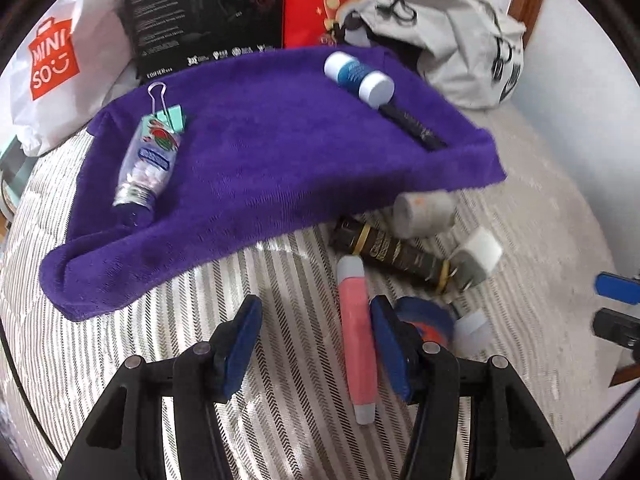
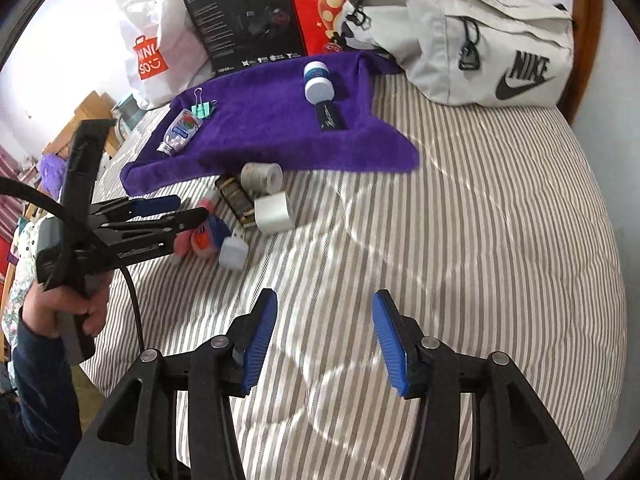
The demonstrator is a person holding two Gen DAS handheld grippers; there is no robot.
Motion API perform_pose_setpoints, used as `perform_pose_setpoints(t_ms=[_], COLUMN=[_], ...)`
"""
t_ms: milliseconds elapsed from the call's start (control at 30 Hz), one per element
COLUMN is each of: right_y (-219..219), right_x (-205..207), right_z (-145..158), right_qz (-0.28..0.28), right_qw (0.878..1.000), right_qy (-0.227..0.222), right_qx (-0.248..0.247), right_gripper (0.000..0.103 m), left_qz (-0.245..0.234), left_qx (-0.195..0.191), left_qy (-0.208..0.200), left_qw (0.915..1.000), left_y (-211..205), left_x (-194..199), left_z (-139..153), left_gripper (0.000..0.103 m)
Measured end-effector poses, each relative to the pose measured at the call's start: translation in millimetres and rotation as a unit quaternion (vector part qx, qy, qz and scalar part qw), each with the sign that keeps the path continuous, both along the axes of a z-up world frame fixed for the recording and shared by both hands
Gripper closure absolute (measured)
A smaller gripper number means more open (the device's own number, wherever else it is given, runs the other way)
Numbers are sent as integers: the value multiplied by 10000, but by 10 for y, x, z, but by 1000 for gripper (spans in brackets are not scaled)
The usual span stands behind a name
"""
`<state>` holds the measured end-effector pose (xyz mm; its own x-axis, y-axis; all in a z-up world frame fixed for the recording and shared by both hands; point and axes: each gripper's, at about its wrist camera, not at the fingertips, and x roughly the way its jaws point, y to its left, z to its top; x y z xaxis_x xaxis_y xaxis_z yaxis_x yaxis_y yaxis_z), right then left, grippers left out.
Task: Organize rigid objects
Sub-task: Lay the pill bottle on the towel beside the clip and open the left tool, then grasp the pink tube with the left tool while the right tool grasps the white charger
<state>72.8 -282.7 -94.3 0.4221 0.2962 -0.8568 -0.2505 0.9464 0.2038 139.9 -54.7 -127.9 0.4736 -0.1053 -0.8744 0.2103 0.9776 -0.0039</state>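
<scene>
A purple towel (image 1: 260, 160) (image 2: 260, 128) lies on the bed. On it rest a clear tube (image 1: 148, 160) (image 2: 180, 130) with a mint binder clip (image 1: 172, 114) (image 2: 202, 108), a blue bottle (image 1: 358, 78) (image 2: 318, 80) and a black tube (image 1: 412, 126) (image 2: 328, 118). In front of the towel lie a pink tube (image 1: 356, 340) (image 2: 208, 202), a dark tube (image 1: 396, 254) (image 2: 236, 200), a grey roll (image 1: 424, 210) (image 2: 262, 176), a white block (image 1: 478, 256) (image 2: 274, 212) and a blue round item (image 1: 428, 320) (image 2: 208, 236). My left gripper (image 1: 316, 308) (image 2: 188, 208) is open over the pink tube, which lies just inside its right pad. My right gripper (image 2: 325, 304) (image 1: 616, 306) hangs open over bare bedding.
Along the back stand a grey Nike bag (image 2: 480, 40), a red bag (image 2: 320, 4), a black box (image 2: 248, 24) and a white Miniso bag (image 2: 156, 60). The striped bed cover (image 2: 480, 240) fills the right side. A hand (image 2: 72, 308) holds the left gripper. A small white piece (image 2: 233, 252) lies by the blue item.
</scene>
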Motion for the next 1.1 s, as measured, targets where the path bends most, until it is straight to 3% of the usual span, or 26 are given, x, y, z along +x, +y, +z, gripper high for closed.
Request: perform_pose_setpoints(t_ms=[100, 233, 300, 400, 433, 667, 933, 1100], right_y=[-41, -38, -9, 40, 54, 289, 687, 794], right_x=[-52, -49, -24, 2, 25, 330, 628, 728], right_z=[-44, -108, -138, -131, -120, -105, -274, -405], right_qz=[-92, -108, -84, 4, 5, 93, 525, 588], right_qw=[9999, 9998, 9998, 9999, 9999, 9994, 9984, 9982], right_qy=[41, 92, 137, 84, 49, -240, -194, -73], right_qx=[30, 113, 130, 144, 164, 221, 109, 1], right_gripper=[53, 53, 53, 53, 53, 53, 53, 53], left_qz=[-125, -156, -230, -329, -367, -342, -245, -261], left_qx=[444, 360, 338, 309, 314, 301, 76, 150], left_qy=[-86, -134, -169, -212, -253, -257, -221, -207], left_qw=[9989, 9991, 9990, 9988, 9985, 9986, 9994, 9993], left_y=[-42, -20, -44, -119, -152, -131, 58, 26], left_x=[-97, -175, -176, -170, -178, -231, -314, -302], left_z=[-5, -4, 8, 18, 24, 32, 37, 40], left_gripper=[48, 50, 59, 79, 91, 91, 91, 91])
